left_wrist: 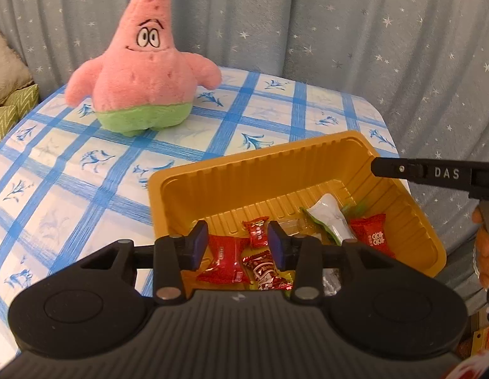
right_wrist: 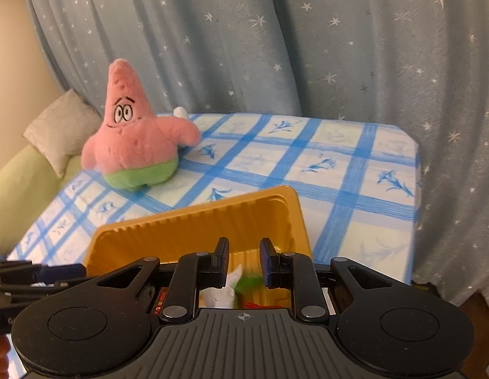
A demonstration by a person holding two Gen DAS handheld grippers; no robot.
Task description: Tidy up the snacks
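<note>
Ribbed yellow tray point(left_wrist: 244, 173) of wrapped snacks point(left_wrist: 223, 262)

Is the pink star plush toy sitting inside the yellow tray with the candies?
No, the pink plush toy stands on the checked tablecloth behind the yellow tray, which holds only wrapped candies.

The far half of the yellow tray point(left_wrist: 231, 195) is bare inside, while wrapped candies point(left_wrist: 244, 259) crowd its near half. Checked surface point(left_wrist: 70, 170) lies open left of the tray. The pink plush point(left_wrist: 143, 72) blocks the far left corner; curtain point(left_wrist: 370, 31) closes the back.
</note>
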